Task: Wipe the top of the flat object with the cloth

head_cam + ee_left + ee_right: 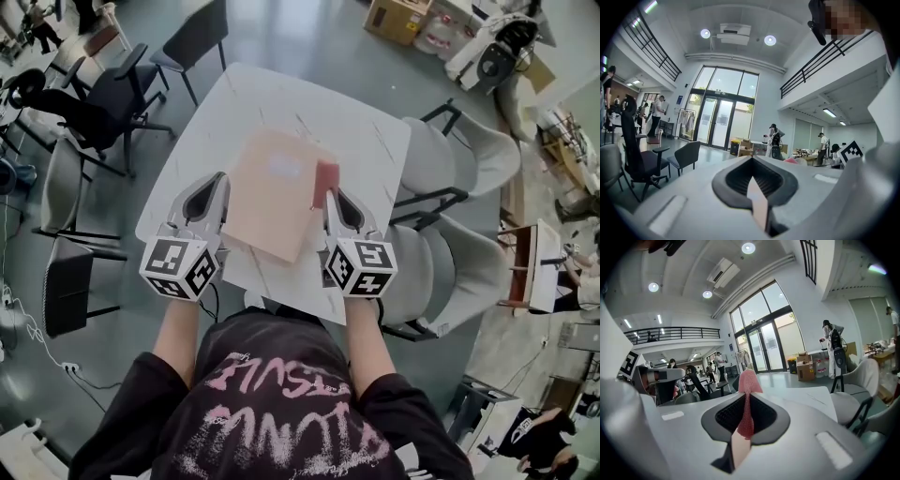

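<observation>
A flat tan envelope-like object (pixel 272 197) lies over the white table (pixel 366 141), and both grippers hold it by opposite edges. My left gripper (pixel 216 190) is shut on its left edge, which shows as a thin tan sliver (pixel 757 202) between the jaws of the left gripper (pixel 757 187). My right gripper (pixel 336 202) is shut on the right edge together with a pink-red cloth (pixel 325 180). In the right gripper view the mesh cloth (pixel 747 399) sticks up out of the shut right gripper (pixel 744 425), with the tan edge (pixel 739 450) below it. Whether the flat object rests on the table is unclear.
Grey chairs (pixel 441 169) stand close along the table's right side, black chairs (pixel 103 103) beyond its far left corner and another (pixel 70 281) at my left. Cardboard boxes (pixel 398 19) sit on the floor at the back. People stand far off in the hall.
</observation>
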`<state>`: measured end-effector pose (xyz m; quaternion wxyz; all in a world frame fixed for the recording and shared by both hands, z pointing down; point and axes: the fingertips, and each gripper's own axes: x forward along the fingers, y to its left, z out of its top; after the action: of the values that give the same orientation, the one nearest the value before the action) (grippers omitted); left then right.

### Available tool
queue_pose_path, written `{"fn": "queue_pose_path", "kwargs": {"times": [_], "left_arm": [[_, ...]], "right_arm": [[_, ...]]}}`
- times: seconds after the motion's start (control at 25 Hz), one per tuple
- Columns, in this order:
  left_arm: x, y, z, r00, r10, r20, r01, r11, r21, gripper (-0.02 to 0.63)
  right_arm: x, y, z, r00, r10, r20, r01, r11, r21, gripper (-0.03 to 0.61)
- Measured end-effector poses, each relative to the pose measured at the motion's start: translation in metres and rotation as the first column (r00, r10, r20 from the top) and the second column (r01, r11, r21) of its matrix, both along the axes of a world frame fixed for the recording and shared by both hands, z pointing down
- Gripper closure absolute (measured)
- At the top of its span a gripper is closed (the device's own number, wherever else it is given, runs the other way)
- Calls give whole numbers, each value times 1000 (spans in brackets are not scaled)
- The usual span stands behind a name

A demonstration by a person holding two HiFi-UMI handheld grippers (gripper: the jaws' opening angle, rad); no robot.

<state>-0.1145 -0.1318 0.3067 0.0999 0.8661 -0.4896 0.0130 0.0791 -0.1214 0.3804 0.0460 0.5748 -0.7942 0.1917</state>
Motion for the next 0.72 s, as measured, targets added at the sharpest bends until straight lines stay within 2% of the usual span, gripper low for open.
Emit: {"fn": "queue_pose_path", "kwargs": {"times": [0.72], "left_arm": [[-5,1,-44,1000,-10,-2,10,994,108,614]], "right_arm": [[7,0,-43,1000,18,5,-19,994,108,531]]}}
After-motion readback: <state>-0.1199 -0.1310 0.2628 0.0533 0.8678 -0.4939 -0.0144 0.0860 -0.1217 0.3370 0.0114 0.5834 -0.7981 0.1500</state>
